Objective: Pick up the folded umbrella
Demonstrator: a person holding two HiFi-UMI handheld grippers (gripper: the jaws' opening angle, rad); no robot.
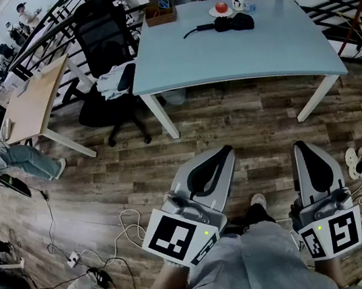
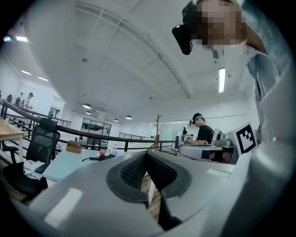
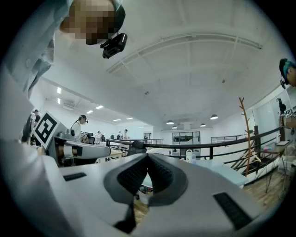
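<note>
Grey left gripper (image 1: 218, 158) and right gripper (image 1: 303, 149) point level, low in frame, jaws pressed together, empty; folded umbrella (image 1: 233, 23) lies on blue table (image 1: 236, 63) above.

No readable text, brand or number anywhere that I can spot. The only print is the black-and-white square markers (image 1: 171, 236) on the left gripper (image 1: 222, 151) and right gripper (image 1: 302, 146), just block patterns.

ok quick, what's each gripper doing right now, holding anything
Left gripper: closed, holding nothing.
Right gripper: closed, holding nothing.
</note>
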